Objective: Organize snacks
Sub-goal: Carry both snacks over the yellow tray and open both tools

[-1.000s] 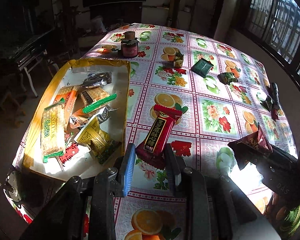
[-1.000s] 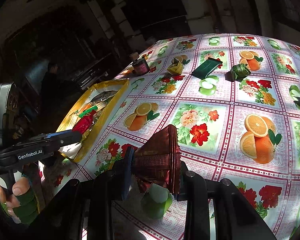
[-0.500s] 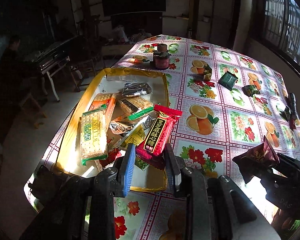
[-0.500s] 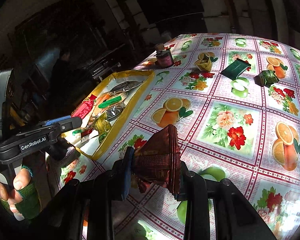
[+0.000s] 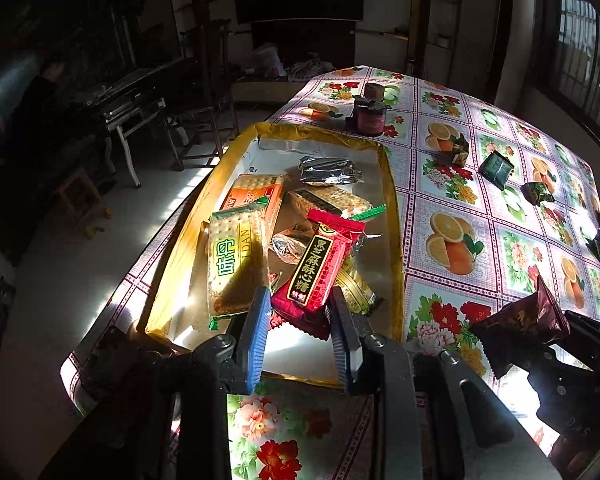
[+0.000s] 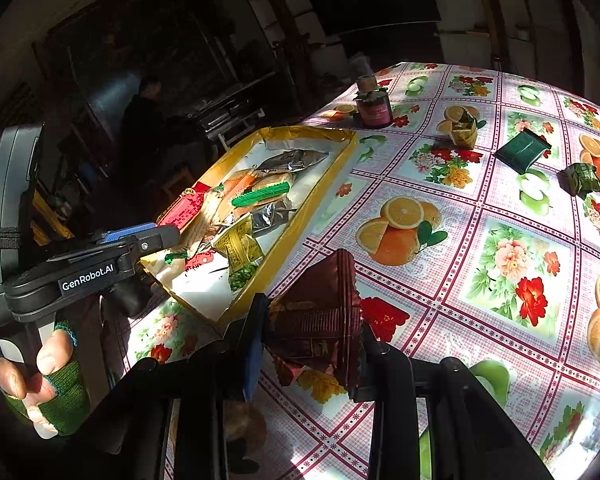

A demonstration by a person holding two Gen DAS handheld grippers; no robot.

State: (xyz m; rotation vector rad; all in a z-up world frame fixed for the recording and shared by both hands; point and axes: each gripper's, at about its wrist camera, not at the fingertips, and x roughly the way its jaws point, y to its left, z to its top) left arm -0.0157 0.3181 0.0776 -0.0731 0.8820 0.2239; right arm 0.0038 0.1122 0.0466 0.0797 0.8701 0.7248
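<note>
My left gripper is shut on a red snack bar with black and gold lettering and holds it above the near end of the yellow-rimmed tray. The tray holds several snack packets, among them a green cracker pack. My right gripper is shut on a dark maroon snack packet, above the tablecloth just right of the tray. That packet also shows in the left wrist view. The left gripper shows in the right wrist view over the tray's near-left corner.
Loose on the flowered tablecloth: a yellow packet, a dark green flat packet, a green wrapped packet. A dark jar stands beyond the tray. The table's left edge runs beside the tray; chairs stand beyond it.
Both grippers moved left. The left one carried the red bar from over the tablecloth to over the tray. The right one came closer to the tray with the maroon packet.
</note>
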